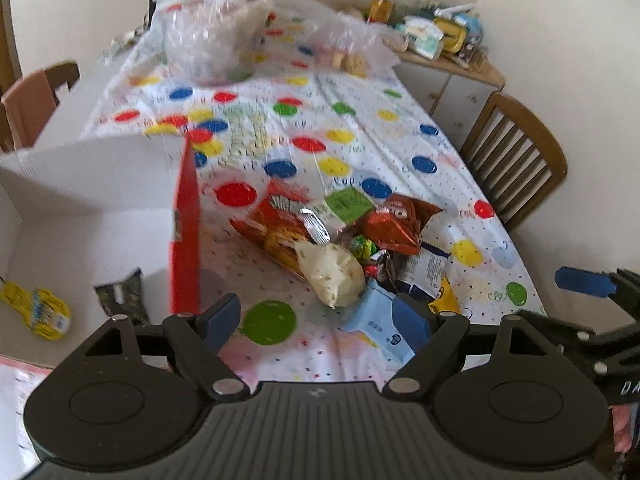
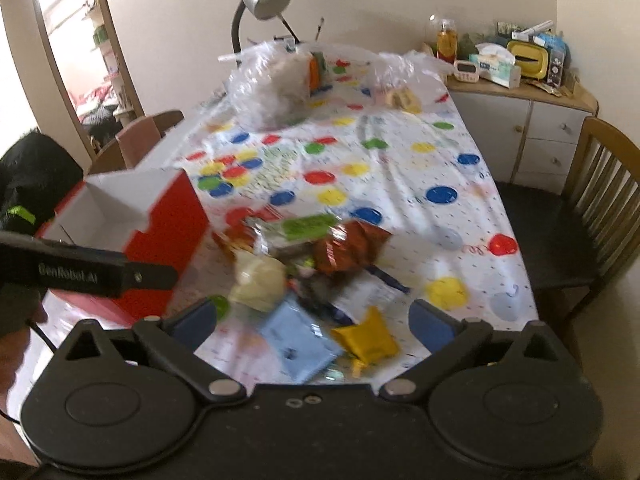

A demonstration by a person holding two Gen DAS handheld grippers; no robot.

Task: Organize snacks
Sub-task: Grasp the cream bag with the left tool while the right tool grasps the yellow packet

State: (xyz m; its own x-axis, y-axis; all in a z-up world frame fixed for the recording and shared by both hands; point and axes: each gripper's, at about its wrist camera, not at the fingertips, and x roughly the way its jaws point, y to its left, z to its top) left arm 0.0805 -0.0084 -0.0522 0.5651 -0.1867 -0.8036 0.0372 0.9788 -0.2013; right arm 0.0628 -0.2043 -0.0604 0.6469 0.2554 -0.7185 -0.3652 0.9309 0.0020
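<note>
Near the table's close edge, right of the red box (image 2: 168, 236), noted: snack pile (image 1: 344, 248) ahead of both empty, spread-fingered tools, light-blue packet (image 2: 298, 338) closest, lying between the right gripper (image 2: 314, 320) fingers, left gripper (image 1: 320, 316) alongside.

Open tongs (image 1: 320, 316), snack pile (image 1: 344, 240), box (image 1: 80, 184)
</note>
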